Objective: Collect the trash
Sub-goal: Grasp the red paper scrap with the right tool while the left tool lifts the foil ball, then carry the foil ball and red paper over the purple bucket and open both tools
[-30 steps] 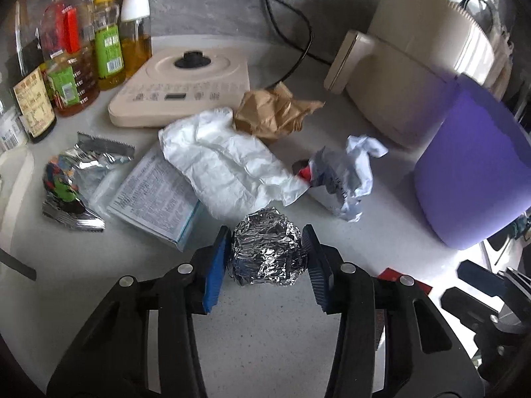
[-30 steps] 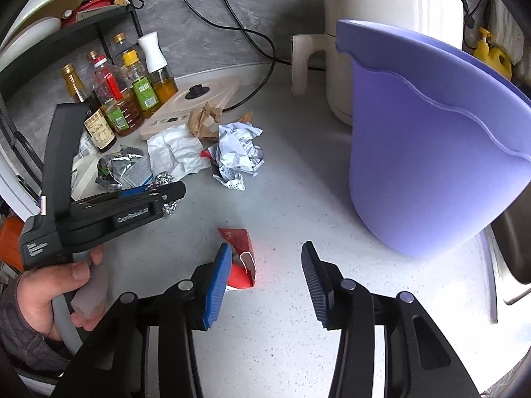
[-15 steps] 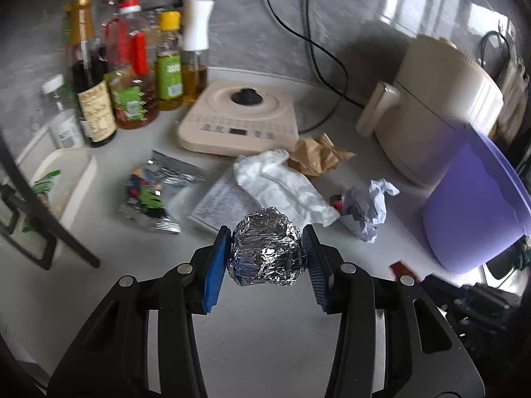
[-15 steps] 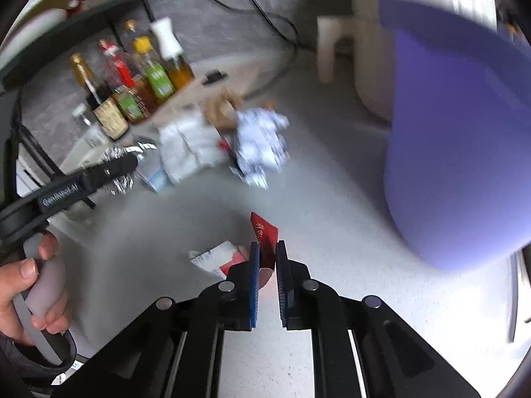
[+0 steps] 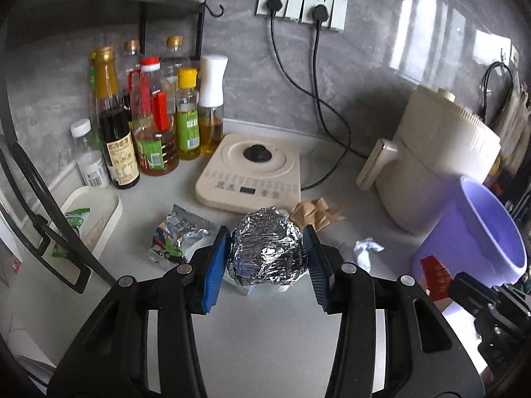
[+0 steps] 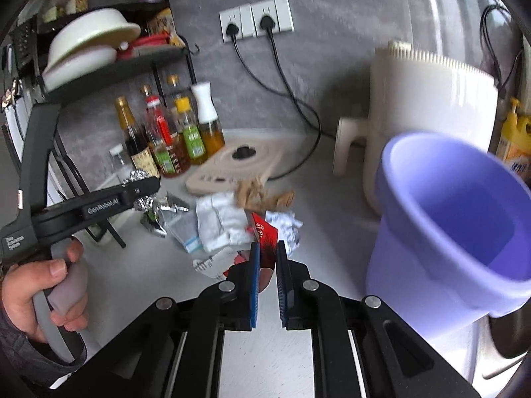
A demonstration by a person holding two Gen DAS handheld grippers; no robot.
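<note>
The left gripper [image 5: 267, 258] clamps a crumpled foil ball [image 5: 265, 252] above the desk [image 5: 265, 348]. The right gripper [image 6: 267, 265] pinches a red wrapper [image 6: 265, 235] beside the purple bin [image 6: 448, 232]

A beige cooktop [image 5: 250, 179] sits at the surface's [image 5: 265, 338] middle, with bottles [image 5: 149, 122] crowded at its 9 o'clock and a cream air fryer [image 5: 438, 159] at 3 o'clock. Two black cords [image 5: 318, 93] run up to wall sockets [image 5: 300, 5] at 12 o'clock. A white tray [image 5: 91, 219] lies at 8 o'clock, under a black shelf [image 5: 109, 0].
</note>
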